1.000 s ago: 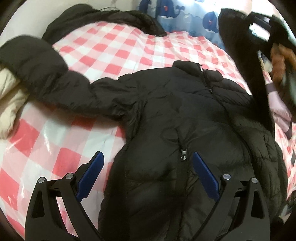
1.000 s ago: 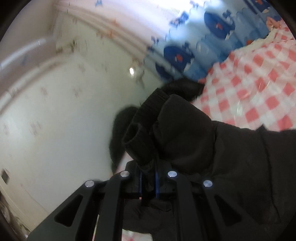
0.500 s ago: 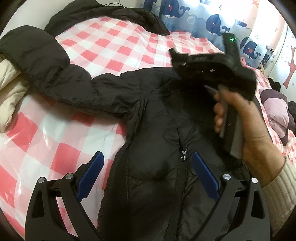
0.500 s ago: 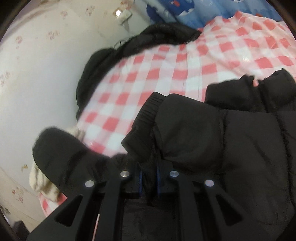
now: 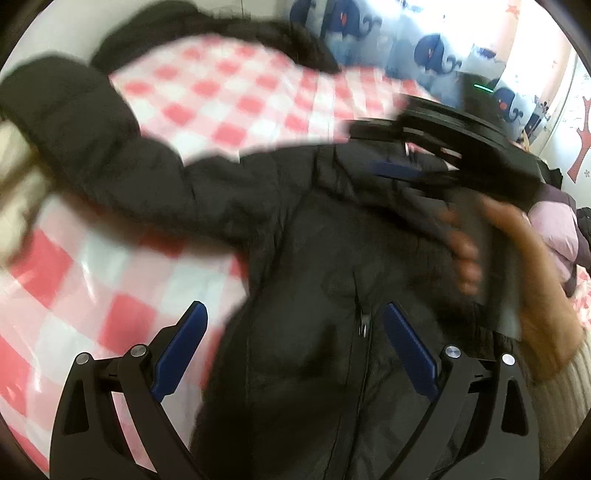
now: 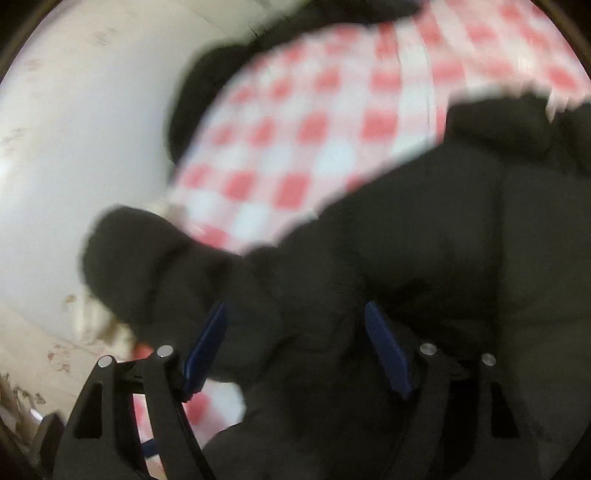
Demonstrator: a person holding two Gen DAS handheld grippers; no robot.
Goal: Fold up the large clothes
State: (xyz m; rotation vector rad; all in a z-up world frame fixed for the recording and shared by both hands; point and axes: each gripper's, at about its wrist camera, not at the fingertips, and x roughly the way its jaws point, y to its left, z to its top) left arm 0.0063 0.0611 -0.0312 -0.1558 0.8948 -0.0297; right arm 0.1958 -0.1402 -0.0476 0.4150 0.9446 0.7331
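With the jacket [image 5: 332, 258] spread on the checked bed [image 5: 229, 96], your right gripper [image 6: 295, 347] has just been opening, jaws apart over the folded-in sleeve, and your left gripper [image 5: 295, 347] hangs spread; next, take the far sleeve [image 5: 122, 162].

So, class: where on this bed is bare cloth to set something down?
Bare checked sheet lies beyond the black jacket, up to the dark garment at the far edge, and beside the left gripper. The jacket's middle is crowded by the right gripper.
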